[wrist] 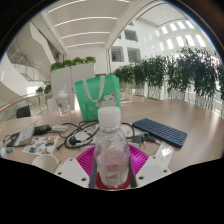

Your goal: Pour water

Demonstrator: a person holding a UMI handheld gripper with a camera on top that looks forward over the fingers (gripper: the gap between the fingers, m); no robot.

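Fingers of the gripper (112, 172) reach forward low in the view, their pink pads (88, 160) pressed against either side of a clear plastic water bottle (111, 150). Both pads touch the bottle's body, so the jaws are pinching it between them. The bottle stands upright, with a white screw cap (110, 115) closed on top and a pale label around its middle. Whether its base rests on the table cannot be told, since the fingers hide it.

Just beside the fingers, off to one side, sits the rim of a white cup (45, 162). Past it, black cables (60, 135) and small items lie scattered on the light wooden table (190, 122). On the other side of the bottle, a dark keyboard (160, 130) lies flat on the tabletop. Behind the bottle stands a green bag (97, 96) with handles. Farther back, rows of green potted plants (170, 72) line the room, beneath a white ceiling with long strip lights (85, 20).
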